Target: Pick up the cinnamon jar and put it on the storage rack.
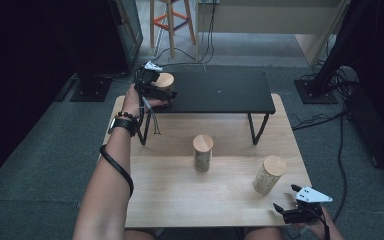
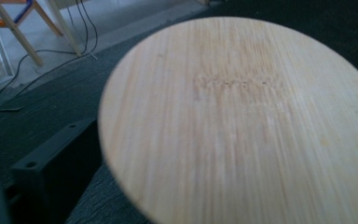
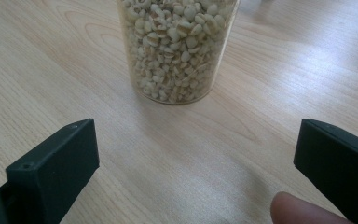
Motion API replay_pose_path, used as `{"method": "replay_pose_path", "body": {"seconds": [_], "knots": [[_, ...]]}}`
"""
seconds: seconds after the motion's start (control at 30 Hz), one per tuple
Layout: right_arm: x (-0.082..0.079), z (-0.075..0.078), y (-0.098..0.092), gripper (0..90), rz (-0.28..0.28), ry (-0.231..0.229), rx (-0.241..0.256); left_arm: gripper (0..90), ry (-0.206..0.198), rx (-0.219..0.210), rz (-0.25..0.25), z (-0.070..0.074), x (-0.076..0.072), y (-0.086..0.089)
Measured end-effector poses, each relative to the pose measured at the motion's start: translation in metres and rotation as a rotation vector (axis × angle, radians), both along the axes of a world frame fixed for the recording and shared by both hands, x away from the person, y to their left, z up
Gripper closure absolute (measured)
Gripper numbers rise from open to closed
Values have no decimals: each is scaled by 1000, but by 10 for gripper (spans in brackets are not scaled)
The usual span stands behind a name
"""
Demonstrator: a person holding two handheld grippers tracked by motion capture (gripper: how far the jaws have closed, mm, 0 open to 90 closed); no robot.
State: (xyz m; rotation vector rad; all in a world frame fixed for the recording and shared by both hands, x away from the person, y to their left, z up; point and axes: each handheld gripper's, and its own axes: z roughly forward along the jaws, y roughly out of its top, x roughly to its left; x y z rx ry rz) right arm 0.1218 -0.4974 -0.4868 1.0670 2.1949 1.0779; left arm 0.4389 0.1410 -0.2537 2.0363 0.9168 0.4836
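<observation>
Three clear jars of pale grains have round bamboo lids. One jar (image 1: 165, 80) stands on the left end of the black shelf (image 1: 220, 92). My left gripper (image 1: 166, 91) is at this jar, jaws spread wide on either side of it. In the left gripper view its lid (image 2: 242, 121) is very close, with one finger (image 2: 51, 163) beside it and the other hidden. A second jar (image 1: 203, 152) stands mid-table. The third jar (image 1: 269, 175) (image 3: 179, 46) stands front right, and my right gripper (image 1: 285, 197) (image 3: 196, 158) is open just short of it, holding nothing.
The shelf stands on thin legs at the back of the wooden table (image 1: 180, 195). A stool (image 1: 171, 20) and cables (image 1: 330, 120) are on the grey floor beyond. A person's fingertip (image 3: 303, 212) shows by the right jaw.
</observation>
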Motion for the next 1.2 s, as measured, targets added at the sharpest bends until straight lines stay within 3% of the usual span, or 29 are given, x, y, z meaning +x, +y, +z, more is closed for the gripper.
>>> {"method": "replay_pose_path", "body": {"seconds": [0.1,0.27,0.73,0.83,1.2], "knots": [[0,0,0,0,0,0,0,0,10,17,-17,1,-2,2],[0,0,0,0,0,1,-2,0,-12,16,-27,-1,-13,8],[0,1,2,0,-4,3,-7,0,-43,49,-12,-2,-37,17],[0,1,2,0,-2,2,-7,0,-42,74,-7,-5,-41,16],[0,1,3,0,-2,3,-11,1,-73,67,6,-16,-57,22]]}}
